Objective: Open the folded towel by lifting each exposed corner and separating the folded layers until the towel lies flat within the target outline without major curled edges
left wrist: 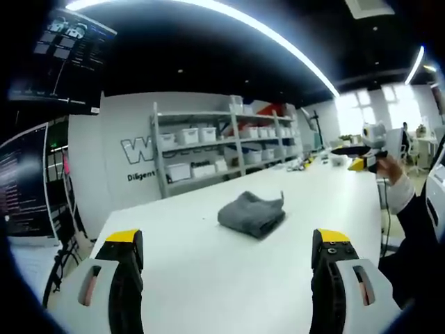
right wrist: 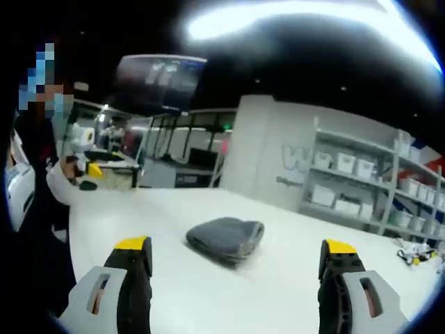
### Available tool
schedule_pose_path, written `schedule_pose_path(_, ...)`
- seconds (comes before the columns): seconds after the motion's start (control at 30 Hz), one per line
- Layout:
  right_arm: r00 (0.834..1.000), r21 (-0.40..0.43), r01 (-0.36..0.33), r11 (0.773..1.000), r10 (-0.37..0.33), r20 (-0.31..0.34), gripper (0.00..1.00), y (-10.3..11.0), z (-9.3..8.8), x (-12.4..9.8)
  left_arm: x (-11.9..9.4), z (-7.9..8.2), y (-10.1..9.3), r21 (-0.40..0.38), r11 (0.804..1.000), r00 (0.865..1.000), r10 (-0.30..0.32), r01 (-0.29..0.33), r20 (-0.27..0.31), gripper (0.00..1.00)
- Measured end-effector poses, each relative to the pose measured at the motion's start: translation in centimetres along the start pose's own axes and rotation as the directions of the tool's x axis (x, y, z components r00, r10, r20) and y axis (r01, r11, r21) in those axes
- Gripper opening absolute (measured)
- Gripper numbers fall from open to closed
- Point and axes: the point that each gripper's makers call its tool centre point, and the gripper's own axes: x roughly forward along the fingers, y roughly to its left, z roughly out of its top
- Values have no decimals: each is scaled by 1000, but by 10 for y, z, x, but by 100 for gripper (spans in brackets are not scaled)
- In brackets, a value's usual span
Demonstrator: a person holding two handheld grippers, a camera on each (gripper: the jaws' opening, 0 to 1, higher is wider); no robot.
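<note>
grey folded towel lies mid-desk, untouched; both hand-held grippers, left and right, hover wide, ready for corners.

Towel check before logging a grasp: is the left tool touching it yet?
Apart. In the left gripper view, bare white table lies between the open left tool and the folded grey towel.

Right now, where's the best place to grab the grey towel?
Take the grey towel by the small corner sticking up at its far right edge in the left gripper view. It stands clear of the folded bulk, so the left claw, open, could probably pinch it from above.
</note>
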Motion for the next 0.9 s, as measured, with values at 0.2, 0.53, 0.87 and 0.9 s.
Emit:
schedule_pose_path(0.2,1000,22,2,1000,-2,-2,100,-3,-2,0,-1,2,2,3,1000,1000,9,-9,6,100)
schedule_pose_path(0.53,1000,-28,-19,999,19,14,100,1,2,1,2,1,1,-6,1000,1000,-1,1,6,100)
schedule_pose_path(0.87,999,-39,-39,998,39,4,98,6,0,6,2,-1,-2,0,1000,1000,-18,18,-2,100)
schedule_pose_path(0.9,999,-36,-39,999,39,3,99,6,0,6,2,0,-2,-1,1000,1000,-18,18,0,100)
